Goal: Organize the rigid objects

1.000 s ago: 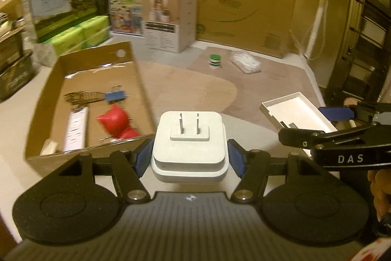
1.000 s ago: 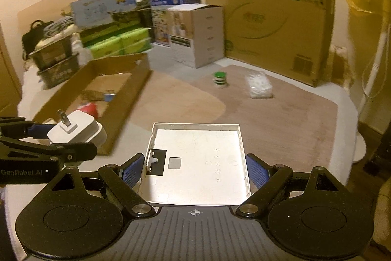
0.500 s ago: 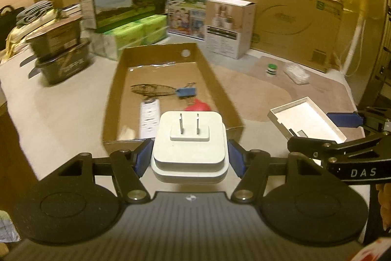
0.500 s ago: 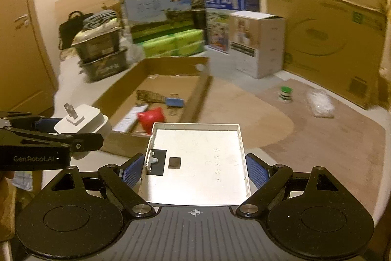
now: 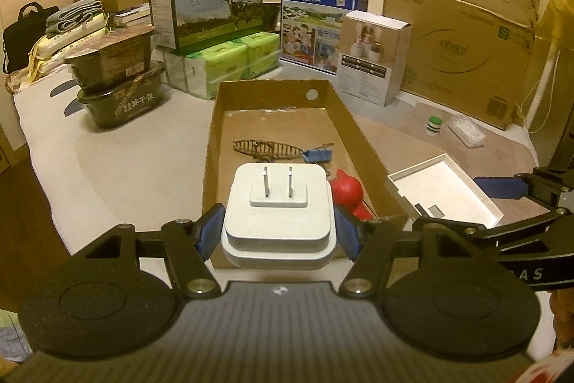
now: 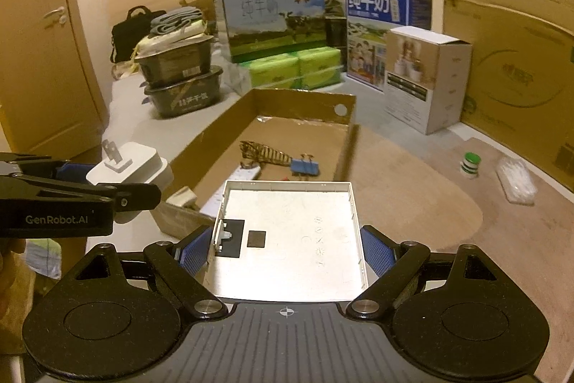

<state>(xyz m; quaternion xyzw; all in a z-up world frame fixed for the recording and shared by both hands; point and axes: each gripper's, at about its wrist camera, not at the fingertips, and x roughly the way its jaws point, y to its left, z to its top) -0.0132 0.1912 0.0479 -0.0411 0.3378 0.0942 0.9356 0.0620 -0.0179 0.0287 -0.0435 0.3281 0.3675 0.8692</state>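
Observation:
My left gripper [image 5: 278, 232] is shut on a white plug adapter [image 5: 278, 214], prongs pointing away, held above the near end of an open cardboard box [image 5: 278, 87]. The adapter also shows in the right wrist view [image 6: 131, 167]. My right gripper [image 6: 285, 252] is shut on a shallow white box lid [image 6: 287, 232], held flat to the right of the cardboard box [image 6: 305, 97]; the lid shows in the left wrist view [image 5: 445, 191] too. Inside the box lie a wire basket piece [image 5: 265, 148], a blue binder clip [image 5: 317, 155], a red object [image 5: 346, 191] and a white power strip [image 6: 247, 173].
A green-capped small bottle [image 5: 433, 125] and a clear plastic packet [image 5: 466, 131] lie on the mat at right. Milk cartons [image 5: 211, 9], tissue packs [image 5: 233, 63], a white carton [image 5: 373, 56], stacked dark tubs [image 5: 118, 78] and a large cardboard sheet [image 5: 459, 31] line the back.
Both grippers have swung left and forward with their loads. The cardboard box now lies straight ahead of the left gripper, and the lid is nearer the box's right wall.

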